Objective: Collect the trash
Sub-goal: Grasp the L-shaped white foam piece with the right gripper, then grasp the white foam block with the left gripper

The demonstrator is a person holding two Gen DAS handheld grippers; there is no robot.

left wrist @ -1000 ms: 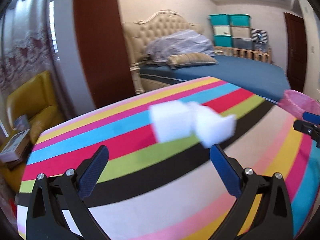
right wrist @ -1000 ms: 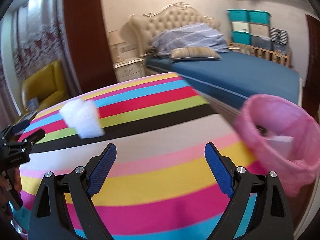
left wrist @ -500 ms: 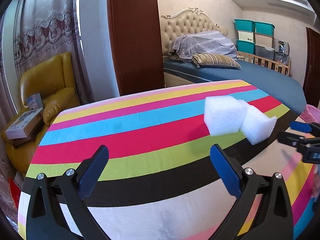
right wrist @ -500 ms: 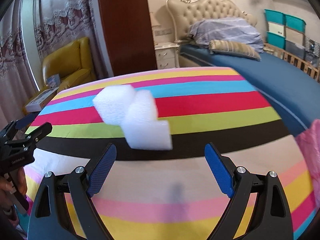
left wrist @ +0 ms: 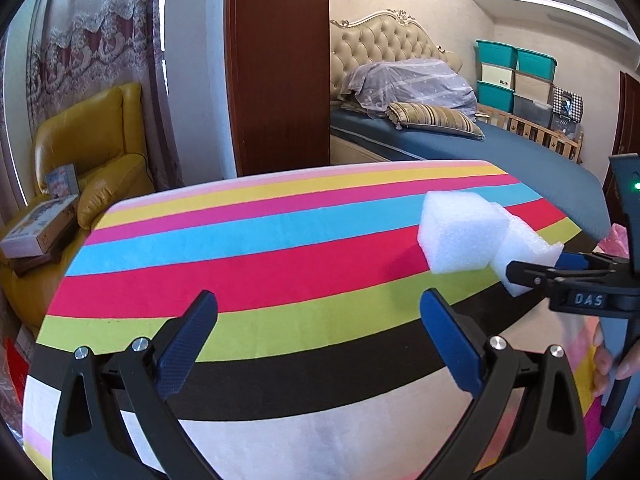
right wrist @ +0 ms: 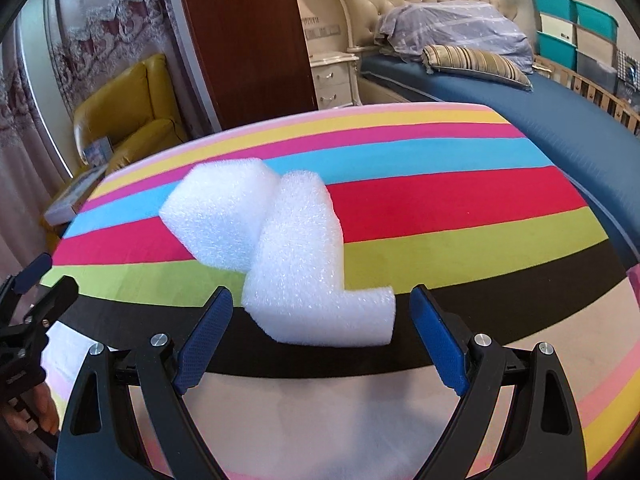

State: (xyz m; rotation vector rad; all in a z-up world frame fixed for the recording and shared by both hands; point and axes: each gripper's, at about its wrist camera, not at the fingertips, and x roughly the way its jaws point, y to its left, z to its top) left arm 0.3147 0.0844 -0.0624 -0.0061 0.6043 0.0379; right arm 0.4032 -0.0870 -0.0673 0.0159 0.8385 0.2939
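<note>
left wrist view: the left gripper (left wrist: pixel 318 322) hangs wide and empty, the white foam scrap (left wrist: pixel 460 240) now off to its right on the striped cloth (left wrist: pixel 240 248). right wrist view: the right gripper (right wrist: pixel 320 330) has closed in, jaws wide around the foam scrap (right wrist: pixel 292 264), seemingly ready to grasp.

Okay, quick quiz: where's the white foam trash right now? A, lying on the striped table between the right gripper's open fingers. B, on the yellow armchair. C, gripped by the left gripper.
A: the white foam lies on the striped table, ungripped, its near end between the right gripper's open fingers.
</note>
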